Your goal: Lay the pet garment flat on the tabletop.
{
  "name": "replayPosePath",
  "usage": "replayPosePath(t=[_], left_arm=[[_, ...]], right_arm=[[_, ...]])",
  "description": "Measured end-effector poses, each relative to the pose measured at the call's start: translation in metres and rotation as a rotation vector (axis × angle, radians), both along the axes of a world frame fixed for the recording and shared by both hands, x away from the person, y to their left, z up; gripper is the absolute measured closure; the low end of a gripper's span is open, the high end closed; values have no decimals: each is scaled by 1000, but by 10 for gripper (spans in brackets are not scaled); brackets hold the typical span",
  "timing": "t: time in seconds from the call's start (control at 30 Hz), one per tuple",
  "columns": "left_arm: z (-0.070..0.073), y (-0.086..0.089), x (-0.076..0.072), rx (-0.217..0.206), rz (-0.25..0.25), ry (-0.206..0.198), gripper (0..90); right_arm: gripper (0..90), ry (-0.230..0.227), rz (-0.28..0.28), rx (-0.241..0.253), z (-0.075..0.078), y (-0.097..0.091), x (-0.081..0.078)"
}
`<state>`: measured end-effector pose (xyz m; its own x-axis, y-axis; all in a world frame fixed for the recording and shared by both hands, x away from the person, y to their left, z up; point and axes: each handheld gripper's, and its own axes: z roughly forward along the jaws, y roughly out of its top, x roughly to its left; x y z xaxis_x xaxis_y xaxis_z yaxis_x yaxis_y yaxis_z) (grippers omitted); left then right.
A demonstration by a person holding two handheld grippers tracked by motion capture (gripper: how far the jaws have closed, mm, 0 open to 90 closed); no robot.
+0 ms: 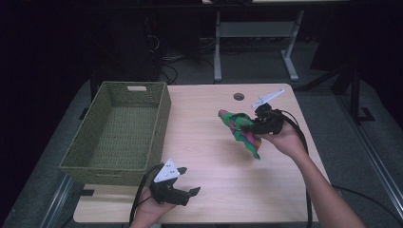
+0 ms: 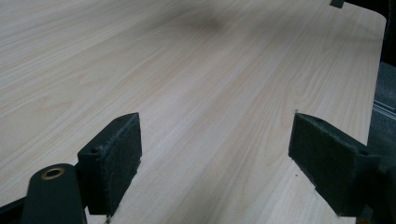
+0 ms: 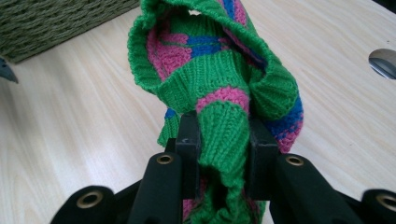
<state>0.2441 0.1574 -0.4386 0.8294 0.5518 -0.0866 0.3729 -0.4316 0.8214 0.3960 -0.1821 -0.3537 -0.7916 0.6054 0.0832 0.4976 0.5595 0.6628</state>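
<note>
A knitted cloth (image 1: 240, 127) in green, pink and blue stripes hangs above the wooden table (image 1: 209, 147), right of centre. My right gripper (image 1: 251, 126) is shut on it; in the right gripper view the pads (image 3: 189, 140) pinch a green fold of the knitted cloth (image 3: 219, 79), whose loose end droops below the jaws. My left gripper (image 1: 187, 183) rests low near the table's front edge, open, with bare wood between its pads (image 2: 116, 154). A green woven basket (image 1: 121, 130) stands at the table's left side, with nothing in it.
A round cable hole (image 1: 238, 96) sits near the table's far edge, also visible as a cable hole (image 3: 384, 63) in the right gripper view. Behind the table stand a desk frame (image 1: 256, 42) and cables on a dark floor. The basket's corner (image 3: 56, 23) lies beyond the cloth.
</note>
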Motion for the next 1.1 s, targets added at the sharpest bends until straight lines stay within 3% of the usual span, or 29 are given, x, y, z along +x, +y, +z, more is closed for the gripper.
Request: replayPosePath(t=[0.43, 1.1], left_arm=[[1, 1, -1, -15, 3, 0, 169], [2, 2, -1, -18, 9, -5, 169]], right_arm=[[713, -34, 36, 9, 5, -2, -25], [712, -40, 88, 9, 0, -2, -55]])
